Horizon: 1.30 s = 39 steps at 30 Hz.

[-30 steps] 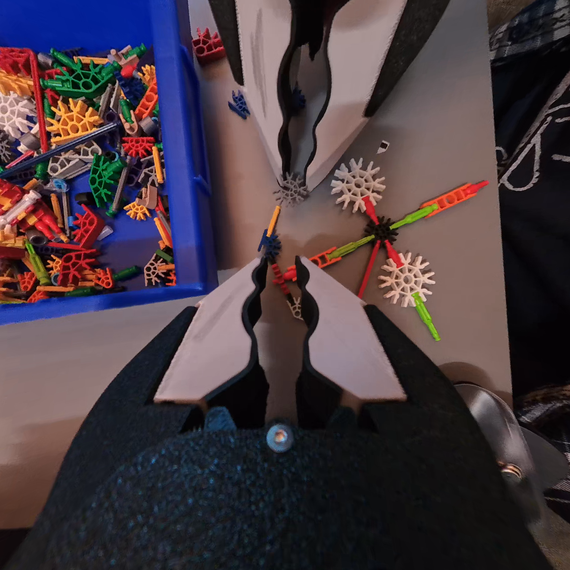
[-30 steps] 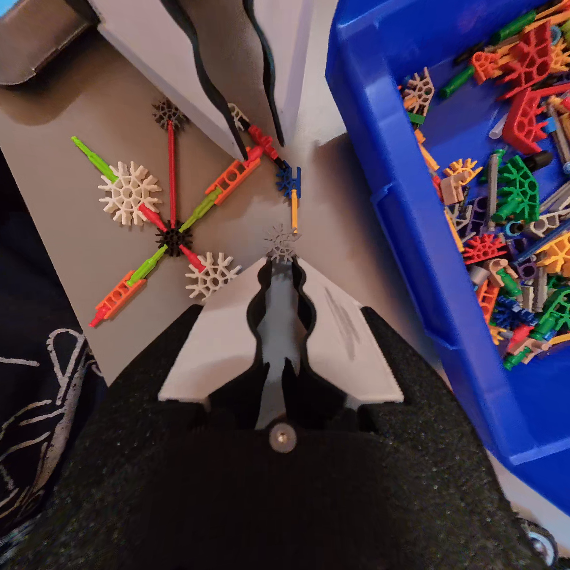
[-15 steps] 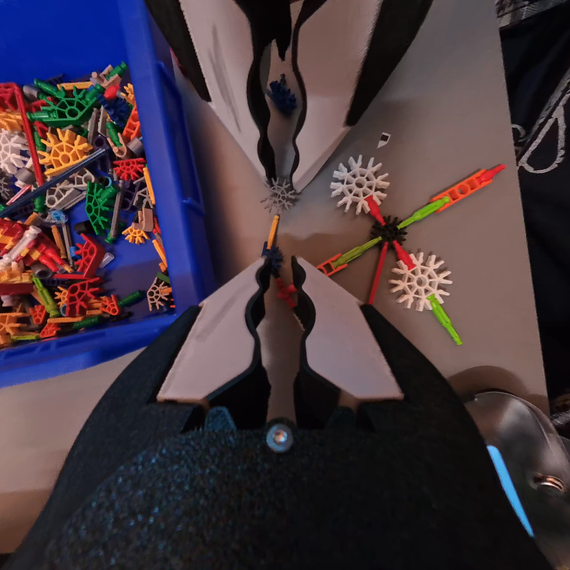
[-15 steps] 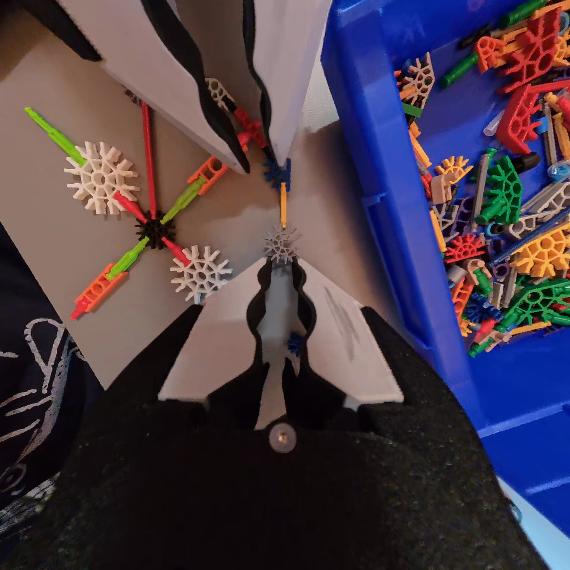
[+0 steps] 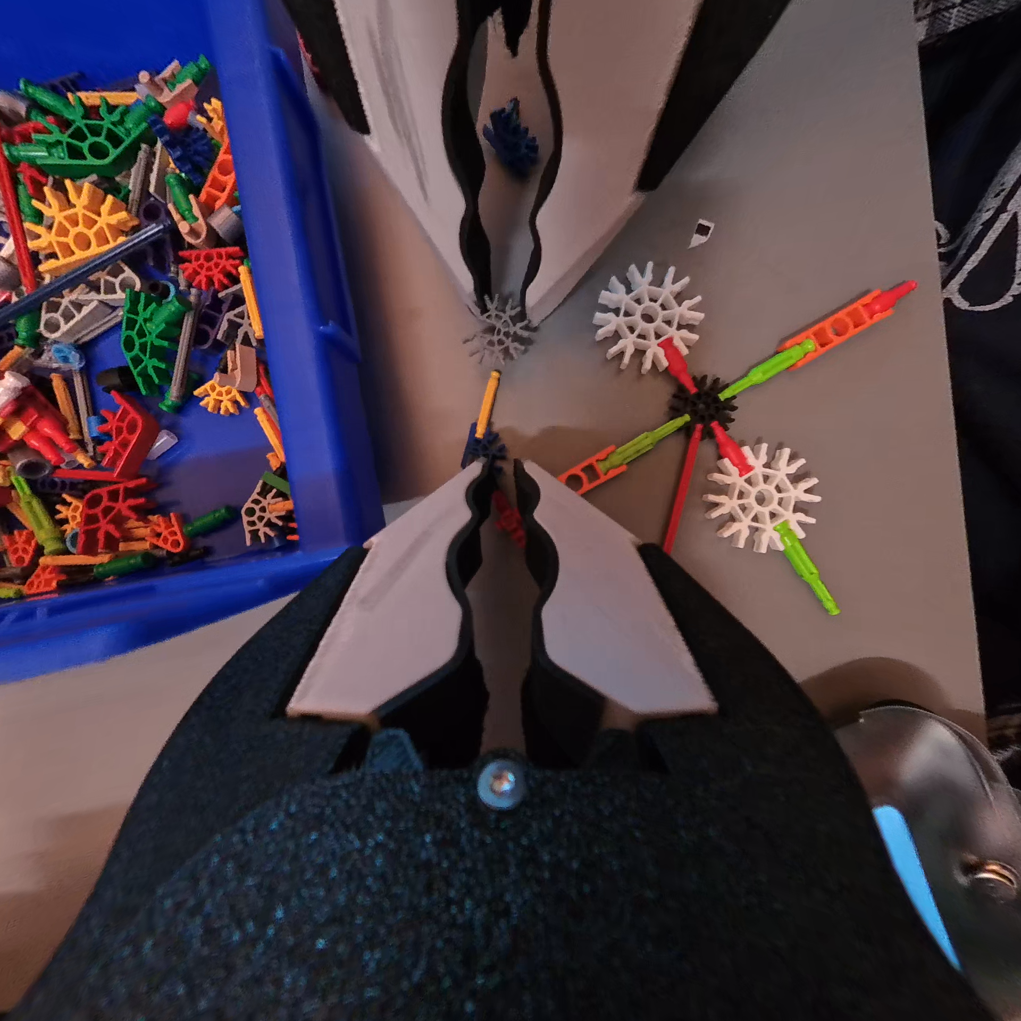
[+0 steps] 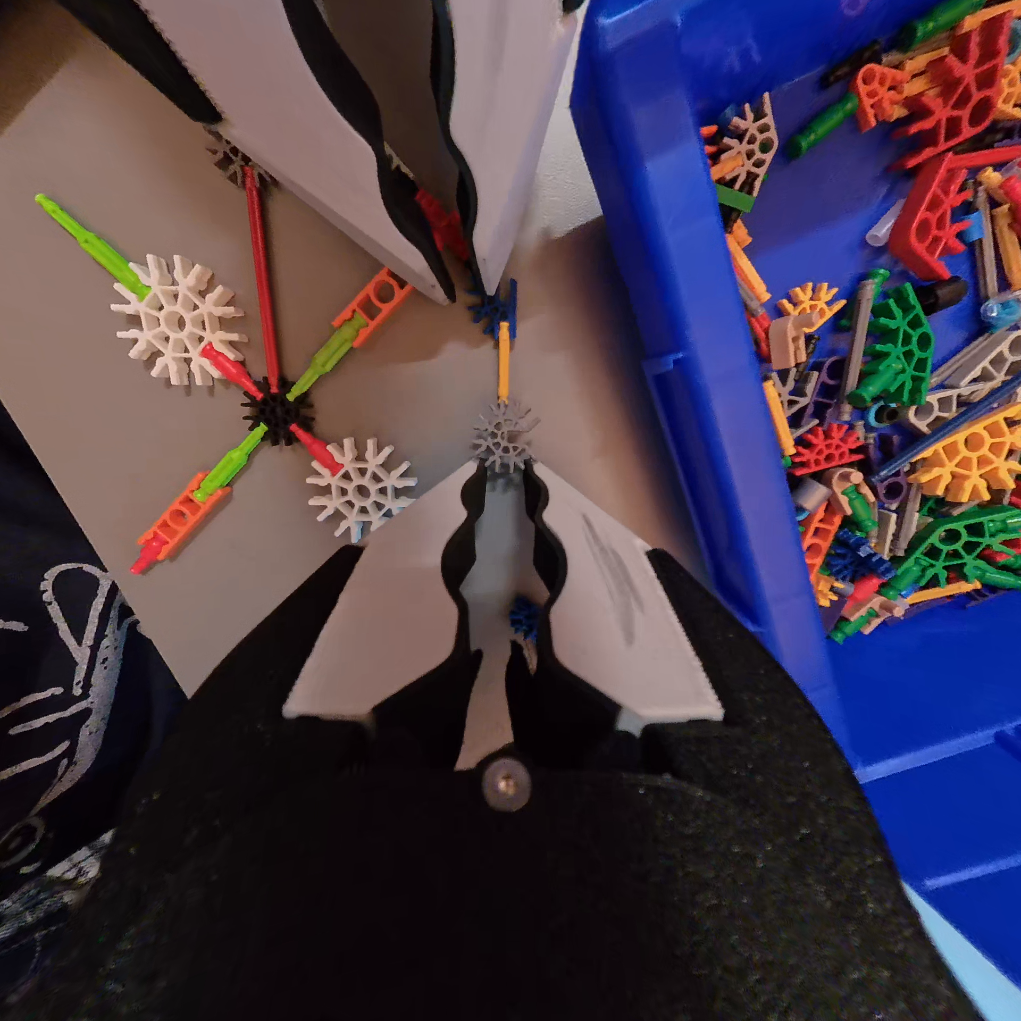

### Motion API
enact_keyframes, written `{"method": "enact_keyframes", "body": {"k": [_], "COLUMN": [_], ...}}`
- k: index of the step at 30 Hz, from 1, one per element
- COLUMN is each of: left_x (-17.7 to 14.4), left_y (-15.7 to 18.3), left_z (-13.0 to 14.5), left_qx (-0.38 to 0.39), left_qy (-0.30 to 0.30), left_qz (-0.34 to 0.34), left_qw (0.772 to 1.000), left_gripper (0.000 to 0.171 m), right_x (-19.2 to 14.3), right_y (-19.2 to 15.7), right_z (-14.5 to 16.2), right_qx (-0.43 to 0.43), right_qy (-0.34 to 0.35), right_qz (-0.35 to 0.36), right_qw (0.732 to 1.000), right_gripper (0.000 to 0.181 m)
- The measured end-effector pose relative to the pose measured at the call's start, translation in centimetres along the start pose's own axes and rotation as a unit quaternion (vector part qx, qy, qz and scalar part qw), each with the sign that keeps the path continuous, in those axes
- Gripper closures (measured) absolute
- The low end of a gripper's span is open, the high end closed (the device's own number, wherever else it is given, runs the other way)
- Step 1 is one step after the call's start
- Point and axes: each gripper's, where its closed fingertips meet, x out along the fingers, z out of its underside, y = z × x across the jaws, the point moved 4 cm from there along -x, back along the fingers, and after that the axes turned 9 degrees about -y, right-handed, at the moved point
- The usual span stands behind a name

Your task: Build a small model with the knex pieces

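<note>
My left gripper (image 5: 498, 468) is shut on a small piece: a blue connector (image 5: 484, 448) at its fingertips, a red rod (image 5: 509, 517) between the jaws and a short yellow rod (image 5: 488, 401) pointing forward. My right gripper (image 6: 503, 468) faces it and is shut on a grey snowflake connector (image 6: 505, 436). The yellow rod's (image 6: 503, 362) free end lines up with the grey connector (image 5: 500, 331) and is at or just short of its rim. The blue connector (image 6: 491, 309) also shows in the right wrist view.
A blue bin (image 5: 309, 331) of mixed rods and connectors stands beside the grippers (image 6: 663, 331). A flat build with a black hub (image 5: 701, 403), white snowflakes, green and red rods and orange ends lies on the grey table (image 6: 276, 411). A loose blue connector (image 6: 525, 616) lies under my right gripper. One gripper's finger ends stand about 6 cm off the other's.
The two grippers have moved closer together. My left gripper has slid forward over the red rod and narrowed. The yellow rod now lines up with the grey connector.
</note>
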Motion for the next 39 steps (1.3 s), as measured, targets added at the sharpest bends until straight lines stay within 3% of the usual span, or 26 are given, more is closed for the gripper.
{"method": "enact_keyframes", "body": {"k": [1, 13, 17, 25, 39], "left_x": [0.0, 0.0, 0.0, 0.1, 0.1], "left_y": [0.0, 0.1, 0.2, 0.1, 0.2], "left_z": [0.0, 0.0, 0.0, 0.1, 0.0], "left_qx": [0.000, 0.002, 0.005, 0.006, 0.006], "left_qy": [0.001, 0.010, 0.012, 0.012, 0.008], "left_qz": [-0.001, -0.002, -0.001, 0.000, 0.000], "left_qw": [1.000, 1.000, 1.000, 1.000, 1.000], "left_gripper": [0.165, 0.163, 0.162, 0.162, 0.161], "right_x": [0.0, 0.0, -0.1, -0.7, 0.0], "right_y": [0.0, -0.2, -0.3, -0.5, -0.4], "right_z": [0.0, 0.0, 0.2, -0.2, -0.3], "right_qx": [0.000, 0.006, 0.012, -0.004, -0.001], "right_qy": [-0.001, -0.001, 0.001, 0.049, 0.066], "right_qz": [-0.001, -0.008, 0.001, 0.026, 0.034], "right_qw": [1.000, 1.000, 1.000, 0.998, 0.997], "right_gripper": [0.169, 0.169, 0.157, 0.157, 0.163]}}
